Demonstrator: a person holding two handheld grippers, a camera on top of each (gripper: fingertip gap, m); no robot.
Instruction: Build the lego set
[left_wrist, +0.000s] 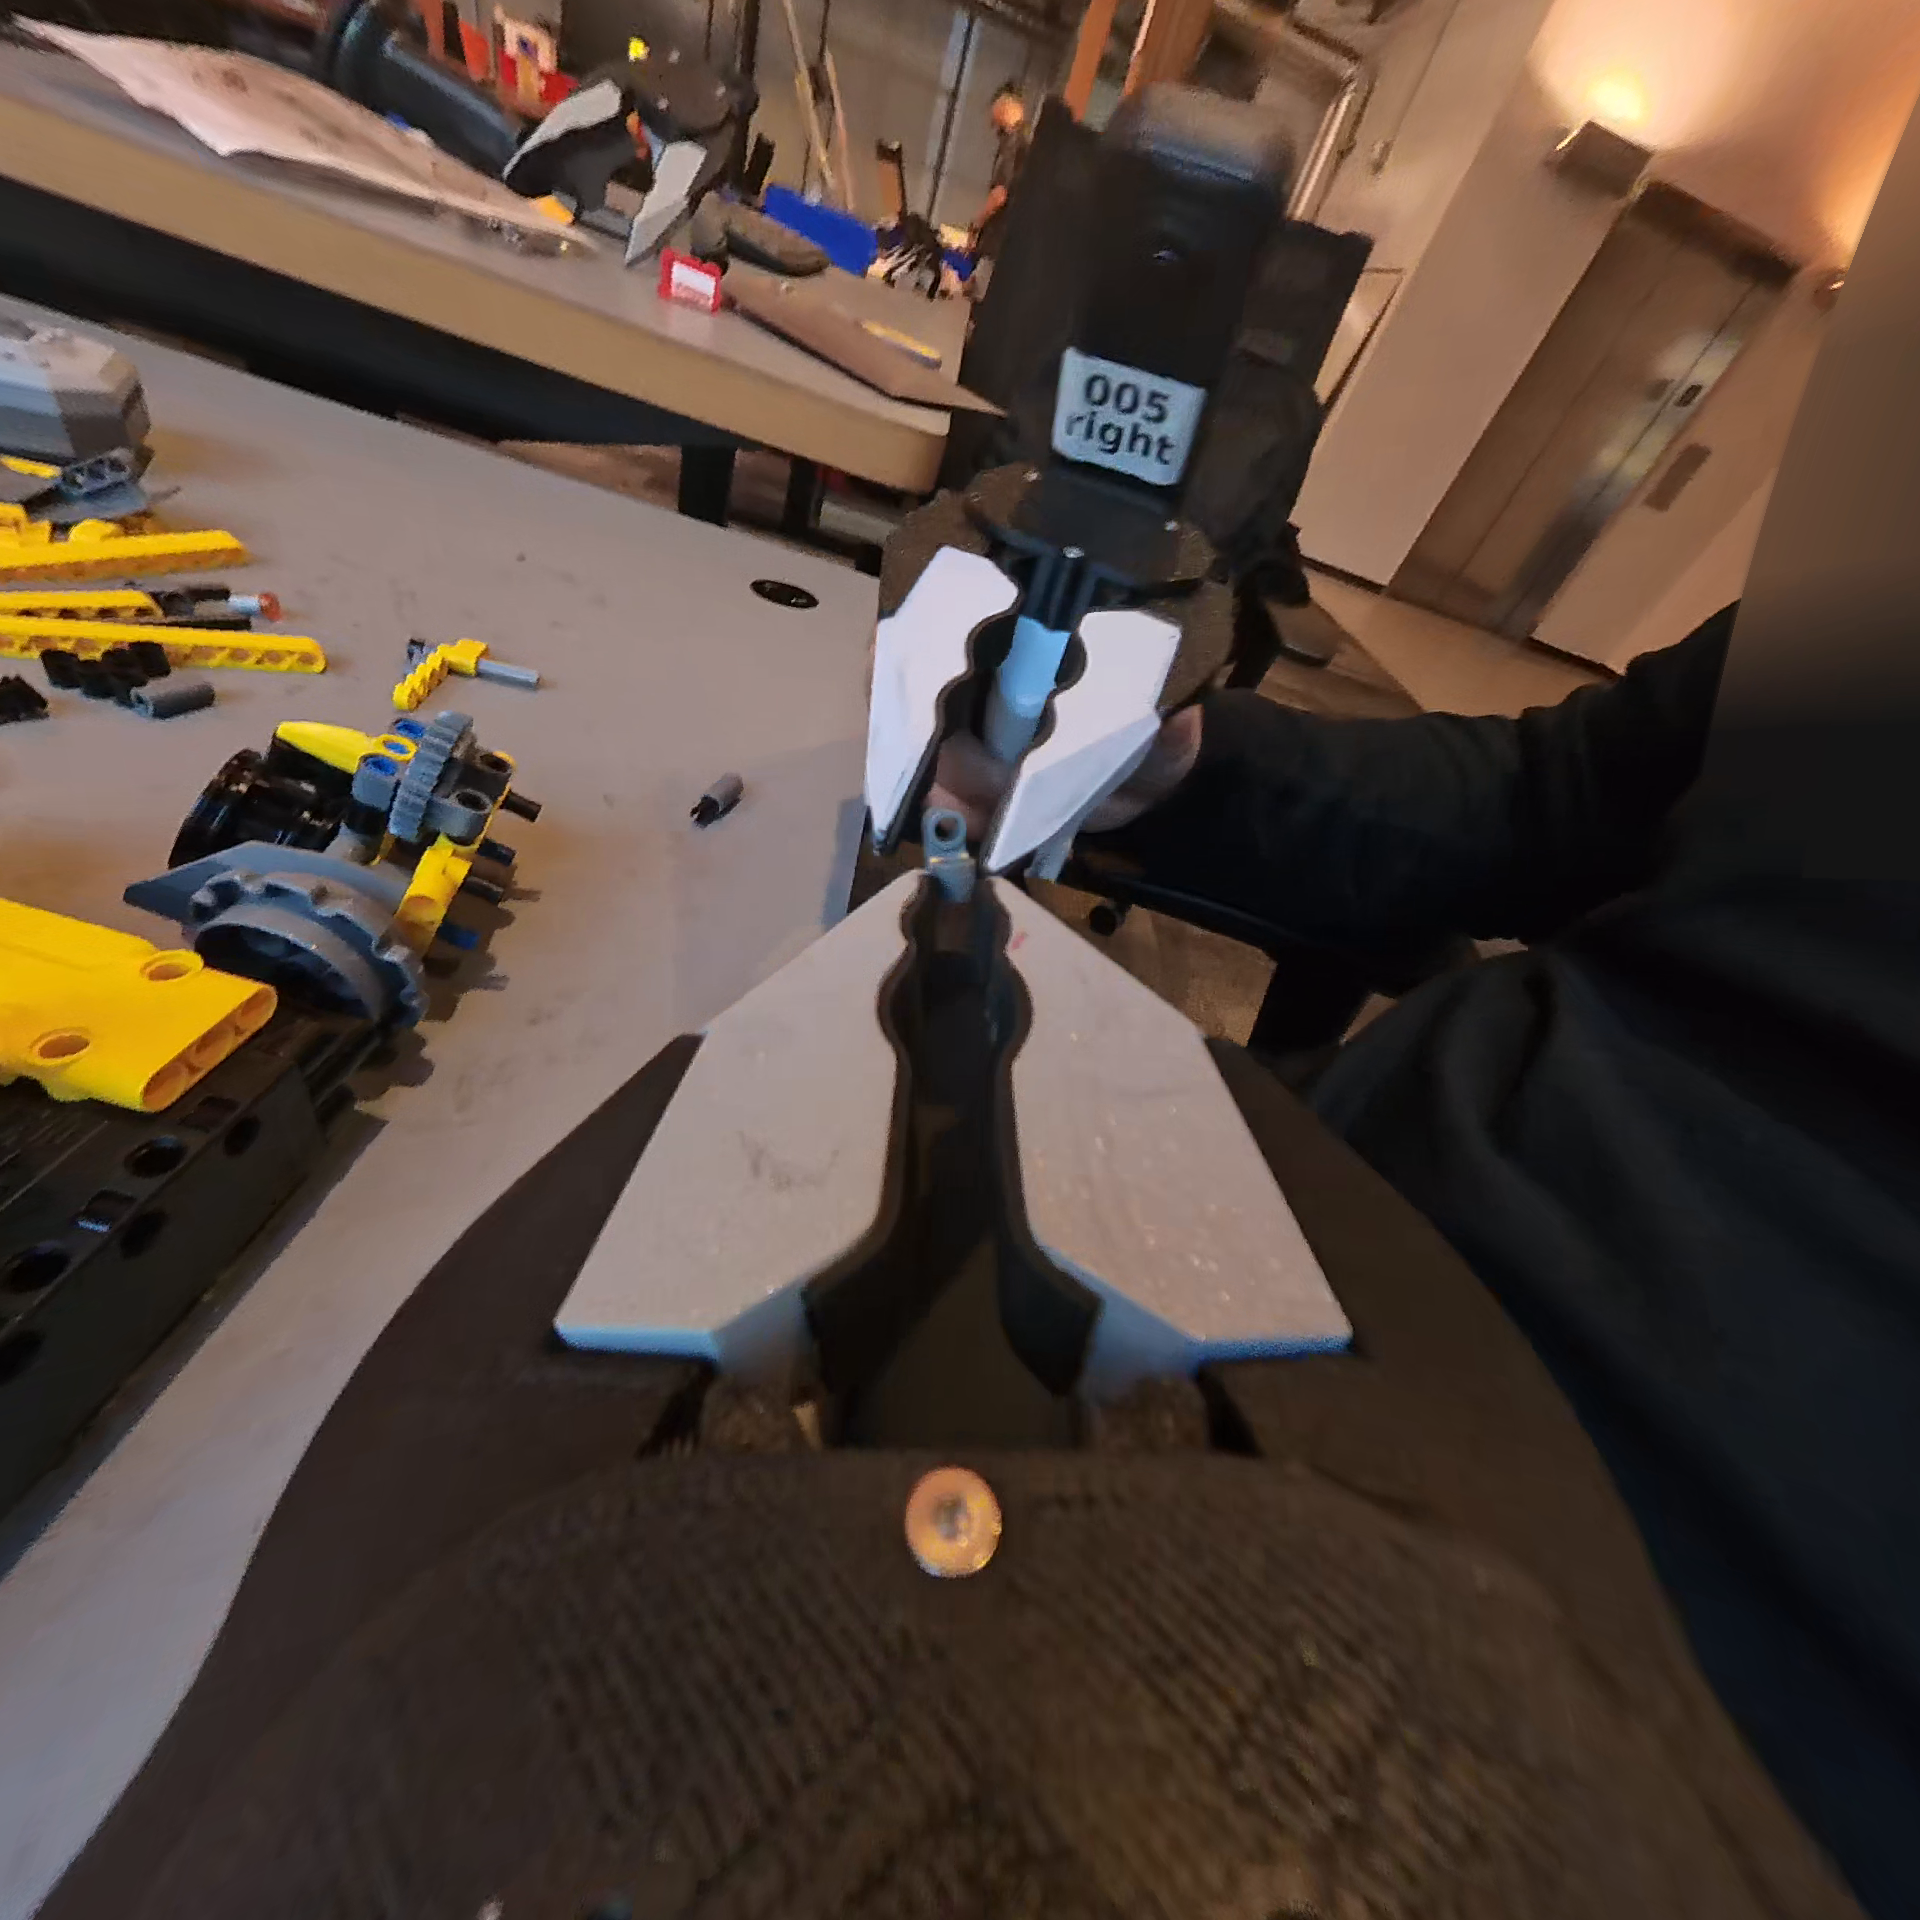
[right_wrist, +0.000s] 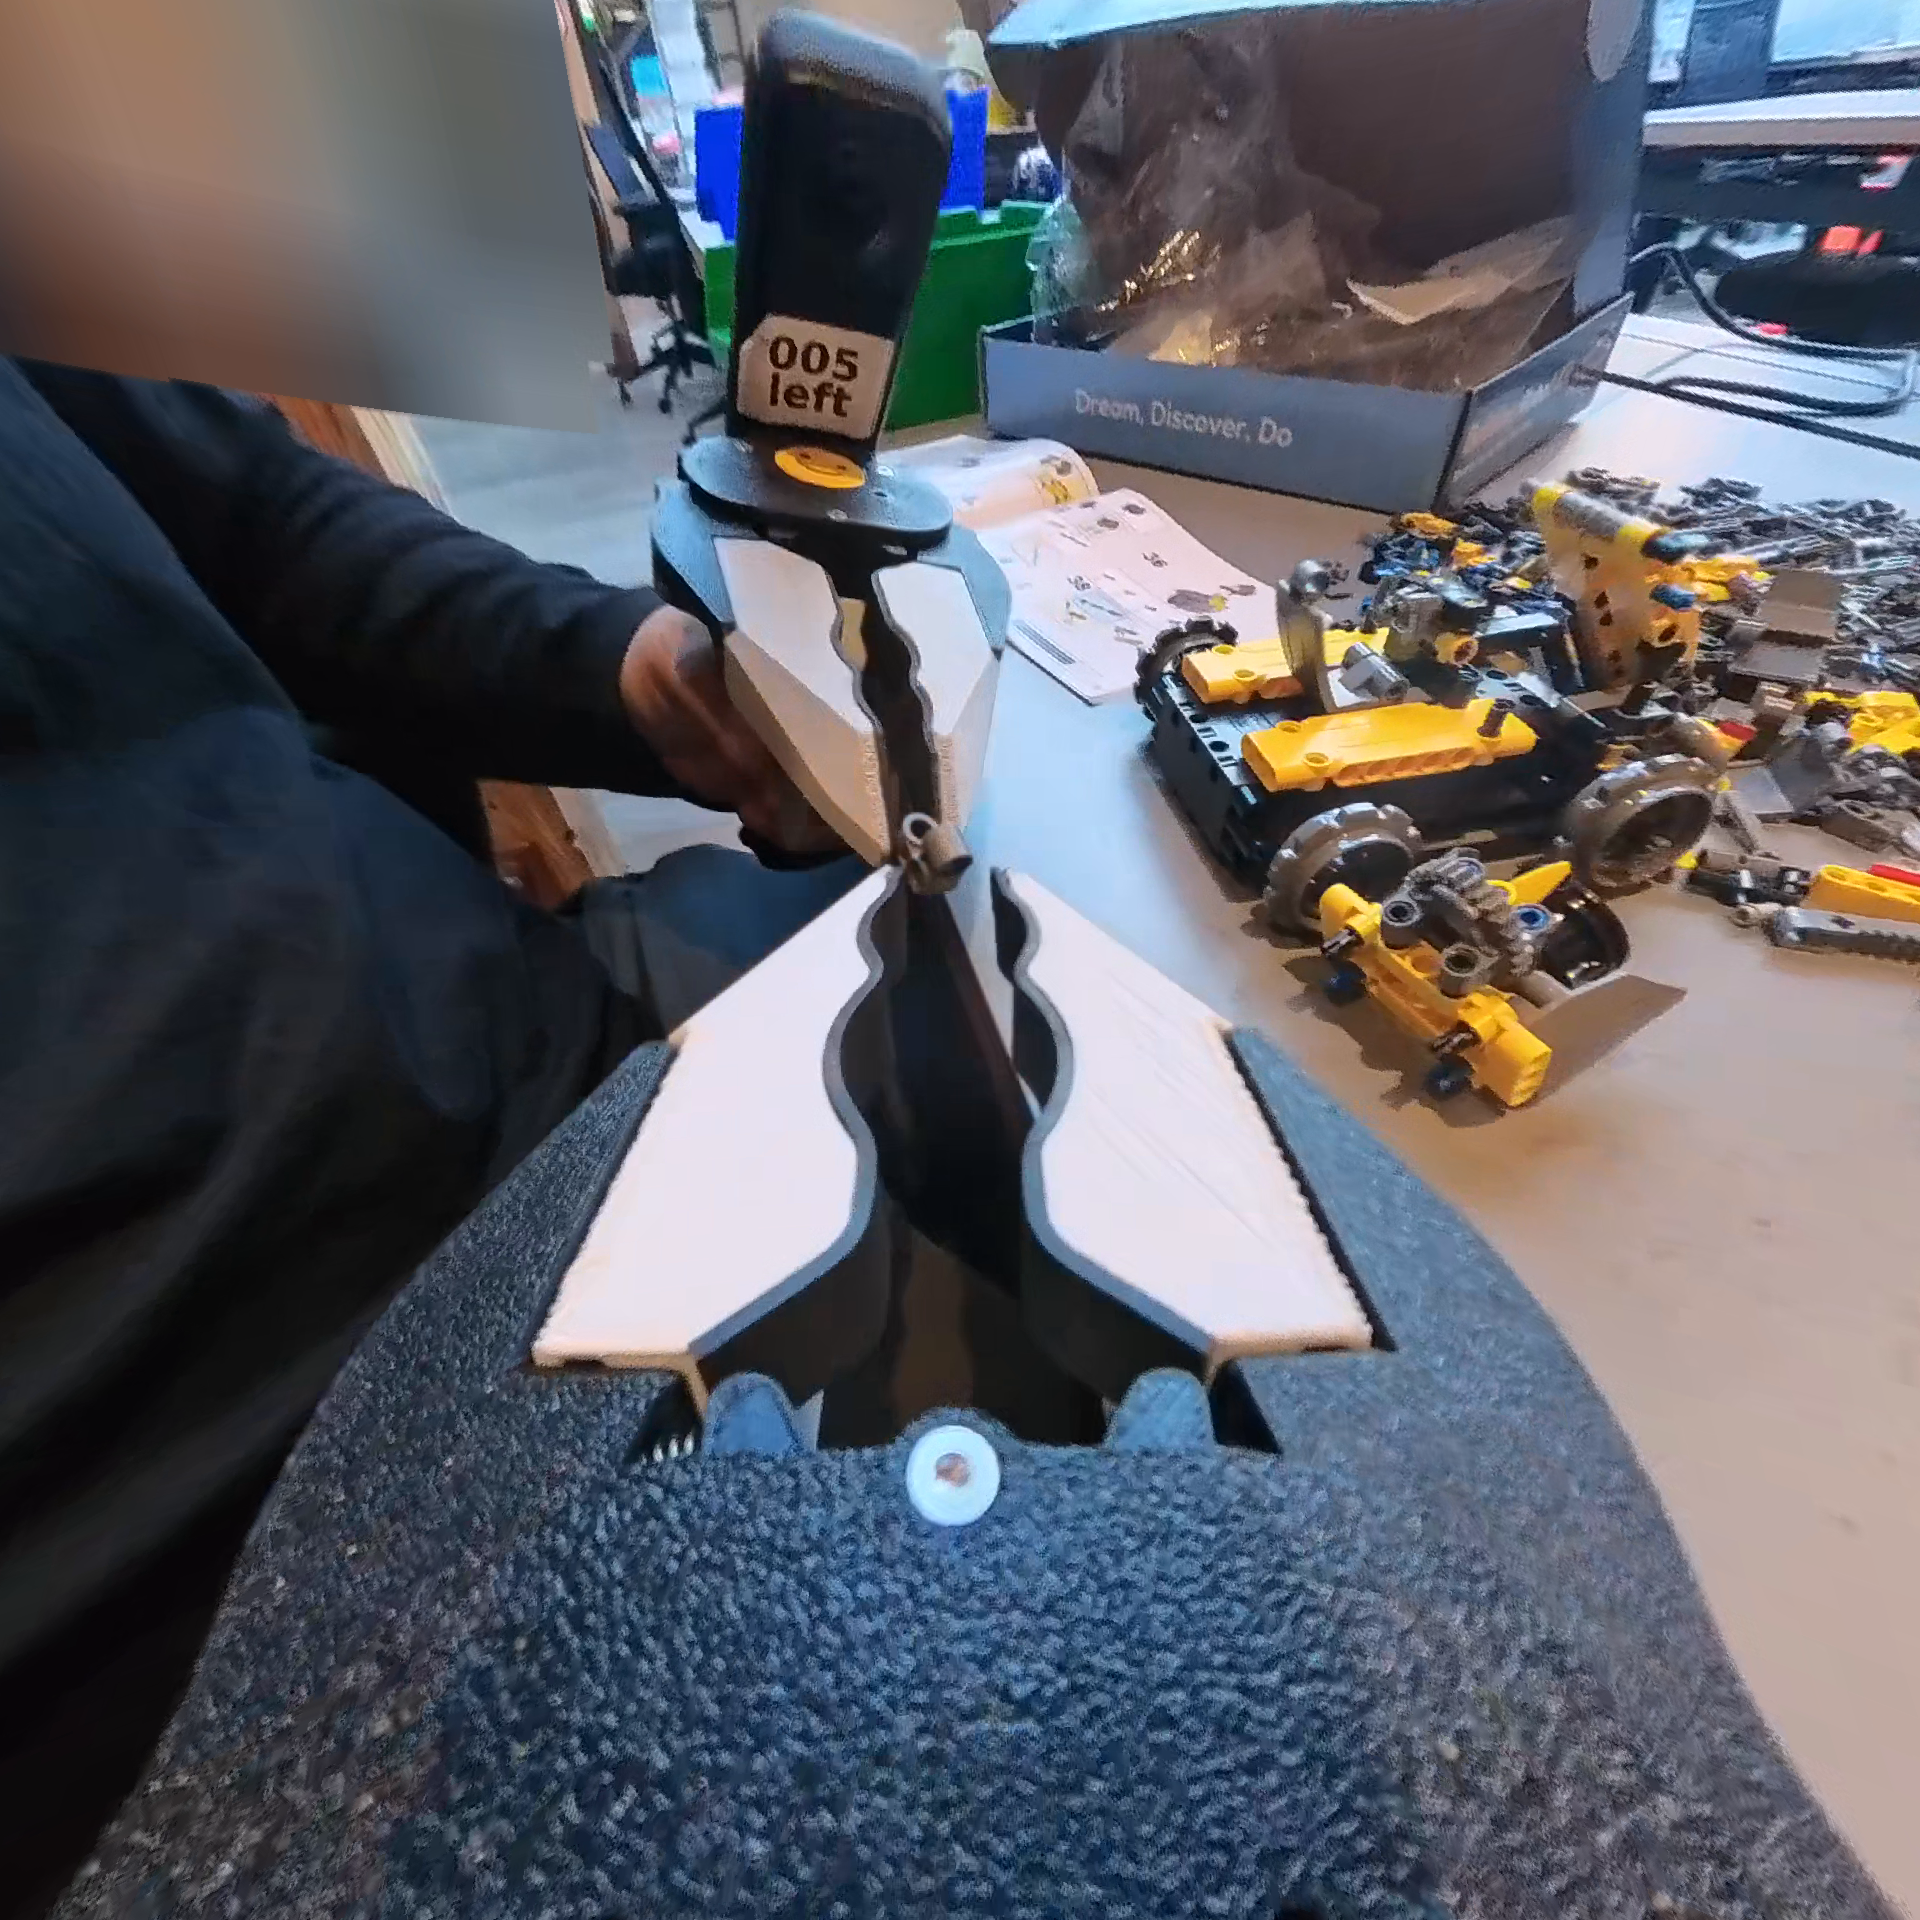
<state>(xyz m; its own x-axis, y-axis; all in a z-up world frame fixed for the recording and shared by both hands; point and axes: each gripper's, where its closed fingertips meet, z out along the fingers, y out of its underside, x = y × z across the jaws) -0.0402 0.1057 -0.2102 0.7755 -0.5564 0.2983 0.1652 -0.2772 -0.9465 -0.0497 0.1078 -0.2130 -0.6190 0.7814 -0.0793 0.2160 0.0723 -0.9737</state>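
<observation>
My left gripper (left_wrist: 958, 883) is shut on a small grey connector piece (left_wrist: 948, 847) whose ring end sticks out past the fingertips. My right gripper (right_wrist: 948, 875) faces it tip to tip, and the connector (right_wrist: 930, 847) sits right at its tips. The right jaws stand narrowly apart around a light grey rod (left_wrist: 1023, 686) that lies lengthwise between the fingers (right_wrist: 1164, 1143). In the right wrist view the rod (right_wrist: 982, 966) points at the connector. Both grippers are held off the table's edge, over a person's dark clothing. The left gripper also shows in the right wrist view (right_wrist: 914, 831), and the right gripper in the left wrist view (left_wrist: 951, 844).
A grey table (right_wrist: 1558, 1195) holds a yellow and black brick-built vehicle (right_wrist: 1403, 748), a small yellow and grey gear assembly (right_wrist: 1455, 966), an open box (right_wrist: 1299, 395), an instruction booklet (right_wrist: 1101, 592) and several loose parts (left_wrist: 166, 634). Another table (left_wrist: 520, 281) stands behind.
</observation>
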